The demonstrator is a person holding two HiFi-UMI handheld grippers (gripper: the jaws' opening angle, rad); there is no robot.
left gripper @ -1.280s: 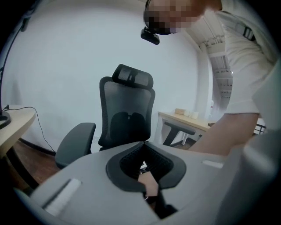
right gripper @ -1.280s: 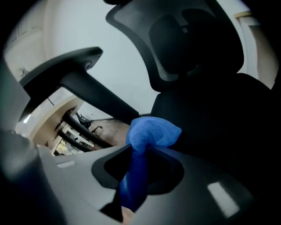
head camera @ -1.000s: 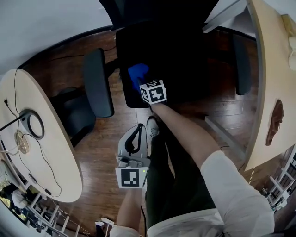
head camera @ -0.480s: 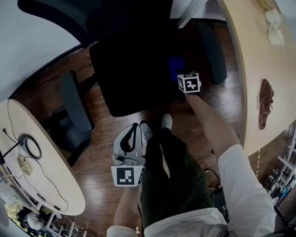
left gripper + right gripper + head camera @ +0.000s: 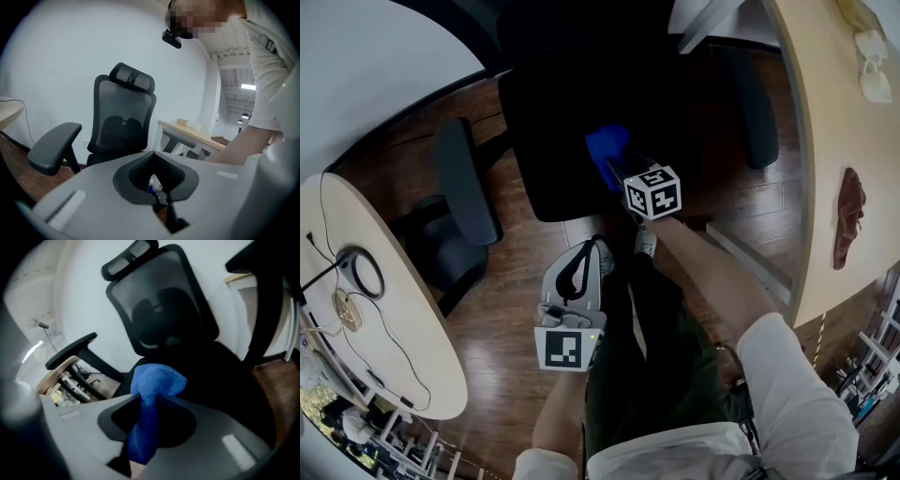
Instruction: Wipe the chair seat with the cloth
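**A:** What is the biggest thing in front of the right claw [image 5: 617, 169]?

**B:** The black chair [image 5: 164, 310]. Its mesh backrest [image 5: 159, 319] stands straight ahead of the jaws, and its seat [image 5: 553, 150] lies just under and beyond them.

**A:** And off to the sides?

**B:** One armrest [image 5: 467, 178] is well off to this claw's left and the other armrest [image 5: 755, 103] is off to its right. The wooden floor [image 5: 506, 281] lies behind and below it.

**A:** Where is the cloth [image 5: 152, 385]?

**B:** It is pinched between the jaws of the right claw, which are closed tight on it. A blue bunch sticks out past the tips. In the head view the cloth [image 5: 607, 145] sits over the front part of the seat, but I cannot tell if it presses on the surface.

**A:** What about the left claw [image 5: 153, 154]?

**B:** Its jaws meet at the tips with nothing between them. The left claw [image 5: 581, 258] hangs low over the floor, short of the seat's front edge, which lies ahead of its tips. The person's leg is just to its right.
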